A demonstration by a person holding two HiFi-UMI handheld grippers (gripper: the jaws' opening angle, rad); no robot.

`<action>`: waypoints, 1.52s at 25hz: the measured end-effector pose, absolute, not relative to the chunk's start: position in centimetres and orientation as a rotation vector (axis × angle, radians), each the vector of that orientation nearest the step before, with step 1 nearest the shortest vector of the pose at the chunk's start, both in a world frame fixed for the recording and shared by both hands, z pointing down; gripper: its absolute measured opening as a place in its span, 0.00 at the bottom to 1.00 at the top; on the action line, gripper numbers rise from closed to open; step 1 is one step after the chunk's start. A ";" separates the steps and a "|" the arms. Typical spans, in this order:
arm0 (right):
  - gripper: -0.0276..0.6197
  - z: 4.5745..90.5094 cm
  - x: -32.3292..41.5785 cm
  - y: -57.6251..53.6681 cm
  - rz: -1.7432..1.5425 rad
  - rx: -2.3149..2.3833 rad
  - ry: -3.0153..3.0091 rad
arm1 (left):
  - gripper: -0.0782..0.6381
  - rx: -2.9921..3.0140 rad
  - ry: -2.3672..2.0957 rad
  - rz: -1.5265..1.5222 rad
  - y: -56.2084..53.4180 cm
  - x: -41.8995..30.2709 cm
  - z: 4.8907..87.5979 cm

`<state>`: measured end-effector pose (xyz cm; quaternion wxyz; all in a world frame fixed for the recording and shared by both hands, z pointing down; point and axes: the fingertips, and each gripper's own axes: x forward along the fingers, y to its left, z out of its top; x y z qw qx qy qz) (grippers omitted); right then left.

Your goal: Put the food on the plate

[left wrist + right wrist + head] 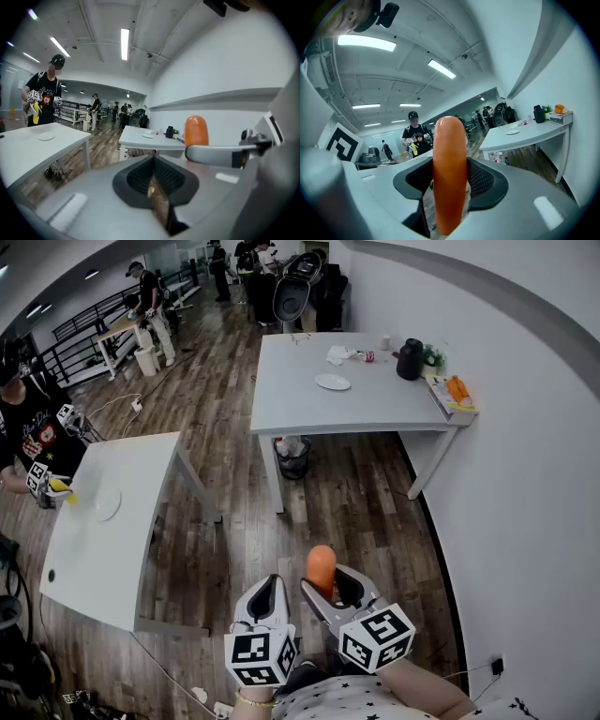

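An orange sausage stands upright between the jaws of my right gripper, which is shut on it. In the right gripper view the sausage fills the middle, gripped at its lower half by the right gripper. My left gripper hangs just left of it, shut with nothing inside; in its own view the left gripper shows pads meeting and the sausage to the right. A white plate lies on the far grey table, also visible as the plate and the plate.
Both grippers hover over wooden floor. A white table at the left carries another plate; a person with grippers stands beside it. A bin sits under the far table, a black kettle on it. White wall at right.
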<state>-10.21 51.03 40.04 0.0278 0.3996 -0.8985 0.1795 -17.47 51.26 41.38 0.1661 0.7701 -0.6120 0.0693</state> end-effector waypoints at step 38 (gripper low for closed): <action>0.38 43.9 5.5 -1.7 0.536 1.317 -2.650 | 0.12 2.226 -1.702 0.158 -3.7 -4.5 44.4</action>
